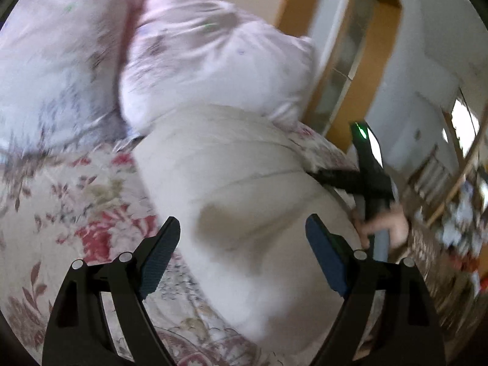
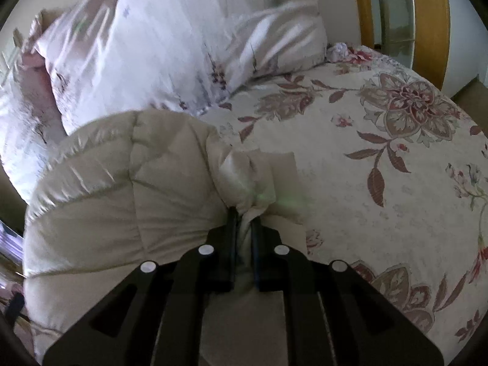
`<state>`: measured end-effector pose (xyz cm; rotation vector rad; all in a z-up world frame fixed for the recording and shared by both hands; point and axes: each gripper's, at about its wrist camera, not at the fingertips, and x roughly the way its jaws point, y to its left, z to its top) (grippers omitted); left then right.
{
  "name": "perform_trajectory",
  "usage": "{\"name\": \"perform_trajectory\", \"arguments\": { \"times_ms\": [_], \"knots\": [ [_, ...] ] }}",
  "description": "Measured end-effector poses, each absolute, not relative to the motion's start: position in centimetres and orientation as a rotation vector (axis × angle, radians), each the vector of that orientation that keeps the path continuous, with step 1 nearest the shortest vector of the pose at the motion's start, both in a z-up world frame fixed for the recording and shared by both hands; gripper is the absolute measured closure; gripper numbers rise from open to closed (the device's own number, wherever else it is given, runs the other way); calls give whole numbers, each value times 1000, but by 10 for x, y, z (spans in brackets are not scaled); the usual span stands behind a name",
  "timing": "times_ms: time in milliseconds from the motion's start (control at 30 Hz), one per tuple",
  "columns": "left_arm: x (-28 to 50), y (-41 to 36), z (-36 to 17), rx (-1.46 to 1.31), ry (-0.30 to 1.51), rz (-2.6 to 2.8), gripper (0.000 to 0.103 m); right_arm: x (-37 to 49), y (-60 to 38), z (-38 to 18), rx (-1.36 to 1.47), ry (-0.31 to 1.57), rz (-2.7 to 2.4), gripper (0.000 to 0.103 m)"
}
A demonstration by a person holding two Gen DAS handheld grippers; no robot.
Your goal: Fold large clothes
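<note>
A beige quilted padded garment (image 1: 231, 189) lies bunched on a floral bedspread (image 1: 61, 201). My left gripper (image 1: 242, 238) is open and empty, its blue-padded fingers standing wide apart just above the garment. My right gripper (image 2: 244, 216) is shut on a gathered edge of the beige garment (image 2: 122, 189) and holds it over the bedspread (image 2: 366, 158). The right gripper (image 1: 363, 177) also shows in the left wrist view, at the garment's far right side, with a hand on its handle.
Two pale lilac floral pillows (image 1: 195, 61) lie behind the garment; they also show in the right wrist view (image 2: 158, 48). A wooden-framed door (image 1: 360, 45) stands beyond the bed. Cluttered furniture (image 1: 451, 219) is at the right.
</note>
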<state>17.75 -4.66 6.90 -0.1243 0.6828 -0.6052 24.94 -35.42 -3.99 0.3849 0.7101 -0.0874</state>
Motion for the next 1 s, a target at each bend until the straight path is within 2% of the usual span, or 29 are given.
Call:
{"name": "perform_trajectory", "arguments": {
  "times_ms": [267,300,333,367,433,500,533,1000],
  "knots": [
    [201,-24,48,-328,782,-594,18,260,-358,-45,364,763,-61,90],
    [204,-21,47,-350,793,-607,18,258,-359,-42,363,764,-57,84],
    [208,-18,44,-388,808,-627,18,253,-361,-37,363,754,-53,71],
    [208,-16,43,-412,814,-636,18,243,-364,-30,364,738,-43,62],
    [210,-10,40,-451,820,-636,17,225,-373,-19,391,692,-2,24],
    [213,-6,38,-479,825,-640,17,206,-385,-7,434,649,54,6],
    [215,-4,37,-500,831,-648,17,200,-390,-5,450,641,78,2],
    [244,-3,15,-625,952,-693,17,218,-405,-56,645,877,360,2]
  ]
}}
